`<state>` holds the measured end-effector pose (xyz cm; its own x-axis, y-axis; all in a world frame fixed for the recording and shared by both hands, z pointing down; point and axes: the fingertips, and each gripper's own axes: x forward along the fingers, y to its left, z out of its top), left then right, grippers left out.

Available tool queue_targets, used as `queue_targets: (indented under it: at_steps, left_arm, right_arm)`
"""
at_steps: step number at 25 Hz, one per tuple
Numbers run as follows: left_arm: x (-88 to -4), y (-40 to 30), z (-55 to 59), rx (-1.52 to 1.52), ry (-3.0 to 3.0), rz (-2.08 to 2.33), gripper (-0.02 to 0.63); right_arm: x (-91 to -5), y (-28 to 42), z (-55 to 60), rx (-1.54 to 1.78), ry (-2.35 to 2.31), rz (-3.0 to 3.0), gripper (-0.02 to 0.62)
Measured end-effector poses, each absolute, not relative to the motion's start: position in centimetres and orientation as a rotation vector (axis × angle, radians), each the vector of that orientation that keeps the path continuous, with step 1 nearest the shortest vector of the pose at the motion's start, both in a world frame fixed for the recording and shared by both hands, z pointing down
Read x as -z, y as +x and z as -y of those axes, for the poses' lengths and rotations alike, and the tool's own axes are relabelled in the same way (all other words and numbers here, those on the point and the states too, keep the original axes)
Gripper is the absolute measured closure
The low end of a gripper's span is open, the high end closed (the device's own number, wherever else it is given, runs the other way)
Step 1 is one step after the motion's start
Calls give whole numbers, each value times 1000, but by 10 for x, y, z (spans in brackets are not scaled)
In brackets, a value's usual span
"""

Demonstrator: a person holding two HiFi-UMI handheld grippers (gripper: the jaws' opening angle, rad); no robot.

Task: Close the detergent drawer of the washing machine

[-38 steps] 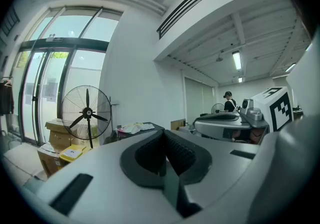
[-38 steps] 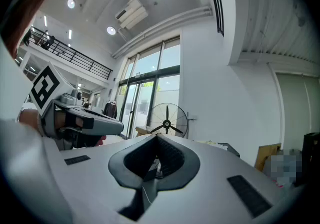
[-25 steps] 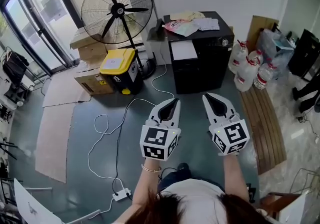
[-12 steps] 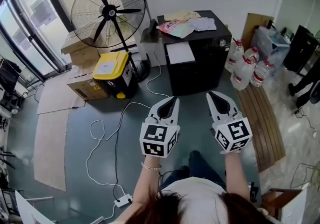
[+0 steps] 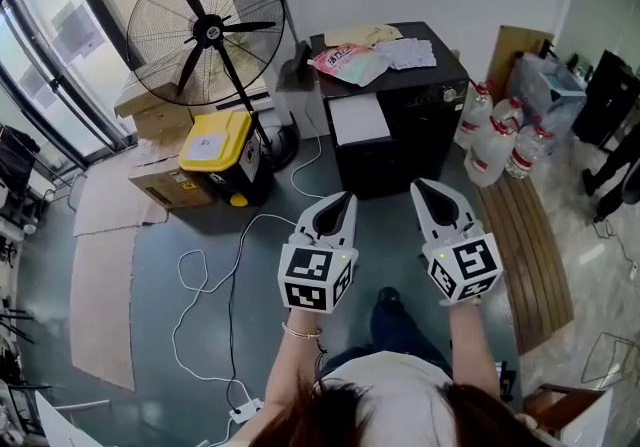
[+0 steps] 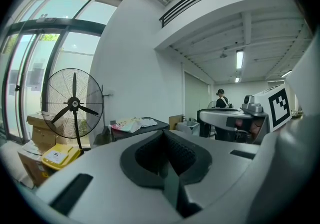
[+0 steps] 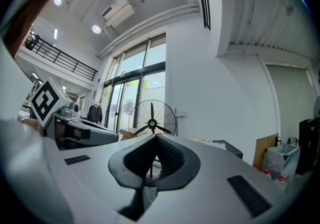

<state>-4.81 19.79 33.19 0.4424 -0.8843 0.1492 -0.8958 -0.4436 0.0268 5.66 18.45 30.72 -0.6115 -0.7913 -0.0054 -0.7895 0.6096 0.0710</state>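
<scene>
Head view: the black washing machine (image 5: pixel 400 125) stood on the floor against the far wall, its apparent detergent drawer (image 5: pixel 358 119) a white slab at the front-left top. Well short of it, the left gripper (image 5: pixel 347 201) and right gripper (image 5: pixel 421 187) hung above the floor, jaws clenched on nothing. A standing fan (image 5: pixel 205 30) stood farther left.

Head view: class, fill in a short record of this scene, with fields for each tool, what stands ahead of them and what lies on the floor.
left tool: shut, empty, held above the floor
right tool: shut, empty, beside the left one
ahead: black machine with papers on top
left of machine: standing fan, yellow box
right of machine: water bottles
floor: white cable
detergent drawer: cannot be made out
</scene>
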Motion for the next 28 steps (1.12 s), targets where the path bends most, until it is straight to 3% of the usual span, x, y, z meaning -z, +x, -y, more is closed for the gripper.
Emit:
queue_targets:
  at_steps: [23,28]
  left_arm:
    - [-365,-44,-18,-157,2465,1691,583]
    - [-385,-57,-6,-173,2414,1682,540]
  right_arm:
    - [-352,82,9,16,1187,2812,565]
    - [-374,75,26,-21,1145,2795,543]
